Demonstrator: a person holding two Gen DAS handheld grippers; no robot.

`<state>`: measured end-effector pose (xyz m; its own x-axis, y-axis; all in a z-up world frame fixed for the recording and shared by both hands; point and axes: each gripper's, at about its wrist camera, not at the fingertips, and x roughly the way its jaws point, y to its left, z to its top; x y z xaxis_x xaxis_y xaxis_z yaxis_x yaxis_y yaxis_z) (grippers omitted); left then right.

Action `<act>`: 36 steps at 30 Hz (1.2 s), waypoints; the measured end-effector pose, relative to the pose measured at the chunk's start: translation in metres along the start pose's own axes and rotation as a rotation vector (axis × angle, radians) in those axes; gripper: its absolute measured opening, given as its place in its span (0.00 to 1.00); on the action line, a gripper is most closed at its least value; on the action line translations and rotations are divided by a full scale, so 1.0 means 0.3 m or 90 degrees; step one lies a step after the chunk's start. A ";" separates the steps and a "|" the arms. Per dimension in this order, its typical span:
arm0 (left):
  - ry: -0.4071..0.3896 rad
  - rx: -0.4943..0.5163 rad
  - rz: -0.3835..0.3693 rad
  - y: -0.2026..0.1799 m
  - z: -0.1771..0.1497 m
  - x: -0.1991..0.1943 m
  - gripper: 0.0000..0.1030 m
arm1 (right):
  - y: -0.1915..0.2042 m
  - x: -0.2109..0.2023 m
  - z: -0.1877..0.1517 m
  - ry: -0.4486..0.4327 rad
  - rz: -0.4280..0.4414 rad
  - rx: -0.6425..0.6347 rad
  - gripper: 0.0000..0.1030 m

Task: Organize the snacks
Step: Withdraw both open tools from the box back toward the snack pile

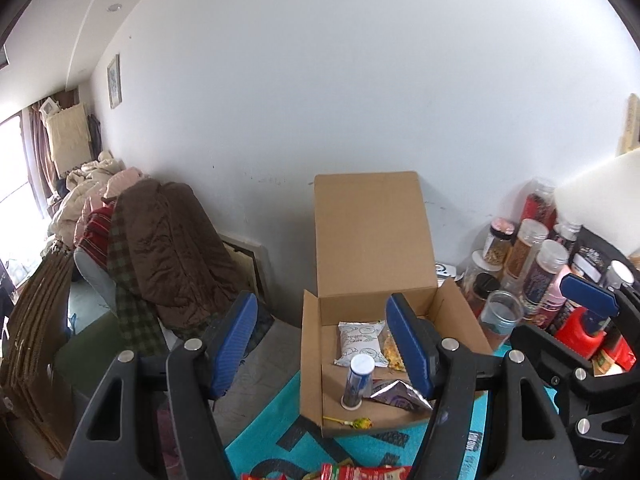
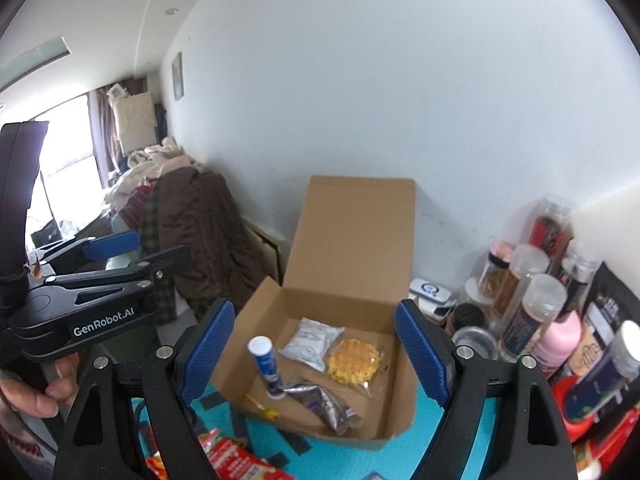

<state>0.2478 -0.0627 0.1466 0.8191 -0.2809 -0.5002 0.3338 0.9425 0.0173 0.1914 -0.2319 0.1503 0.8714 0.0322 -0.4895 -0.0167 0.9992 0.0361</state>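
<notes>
Here we hold both the left gripper [image 1: 320, 344] and the right gripper [image 2: 314, 350] empty with jaws spread above the open brown cardboard box [image 2: 276, 304] of snacks, so next we reach toward six o'clock for the red snack packets [image 2: 236, 460].

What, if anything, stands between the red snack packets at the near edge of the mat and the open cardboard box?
Nothing visible does. Only bare teal mat lies between the red snack packets and the cardboard box, whose lid stands open. Both grippers are open and empty above.
</notes>
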 end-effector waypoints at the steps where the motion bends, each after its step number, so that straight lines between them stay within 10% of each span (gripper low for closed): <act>1: -0.005 0.001 -0.001 0.001 -0.005 -0.022 0.65 | 0.009 -0.024 -0.002 -0.005 0.000 -0.003 0.81; 18: -0.017 0.028 -0.027 0.013 -0.230 -0.288 0.65 | 0.138 -0.296 -0.195 -0.043 -0.009 -0.024 0.84; 36: 0.015 0.033 -0.075 0.041 -0.522 -0.366 0.65 | 0.211 -0.311 -0.497 0.033 0.033 0.005 0.84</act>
<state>0.0889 0.0082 0.0663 0.7614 -0.3846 -0.5220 0.4517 0.8922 0.0015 0.0359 -0.1681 0.0685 0.8430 0.0854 -0.5311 -0.0569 0.9959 0.0698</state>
